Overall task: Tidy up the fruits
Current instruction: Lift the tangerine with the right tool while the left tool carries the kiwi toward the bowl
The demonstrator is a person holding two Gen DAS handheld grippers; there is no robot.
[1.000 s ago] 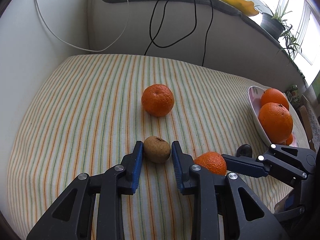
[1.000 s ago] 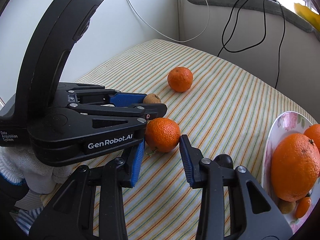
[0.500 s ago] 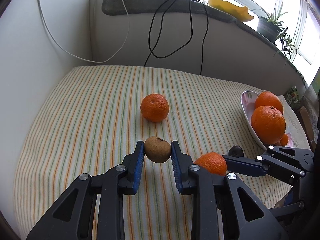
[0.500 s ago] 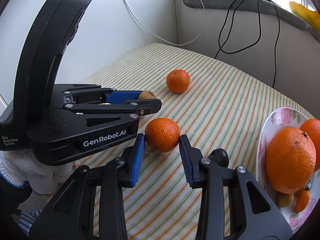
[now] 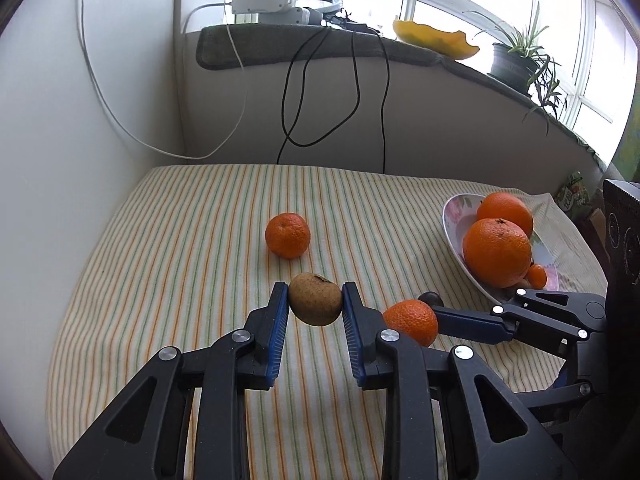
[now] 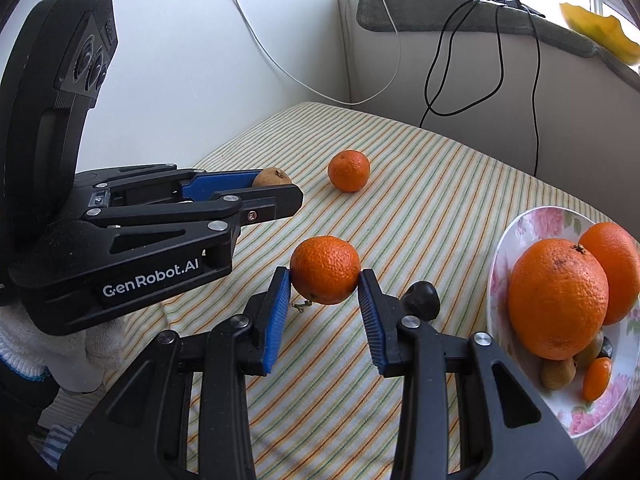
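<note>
My left gripper (image 5: 315, 300) is shut on a small brown fruit (image 5: 315, 298), held a little above the striped cloth (image 5: 180, 248). The right gripper (image 6: 324, 280) is shut on a tangerine (image 6: 325, 269), also raised off the cloth; in the left wrist view that tangerine (image 5: 412, 321) shows just right of my left fingers. Another tangerine (image 5: 287, 235) lies loose farther back on the cloth. A flowered plate (image 6: 500, 264) at the right holds two big oranges (image 6: 558, 298) and a few small fruits.
A dark round chestnut-like fruit (image 6: 421, 301) lies on the cloth beside the right finger. White walls close the left and back, with black cables (image 5: 356, 80) and a white cable hanging down. A gloved hand (image 6: 60, 356) holds the left gripper.
Both grippers have risen and drawn back with their fruits, the left one more. The brown fruit and the tangerine have left the cloth. The jaws have kept their grip.
</note>
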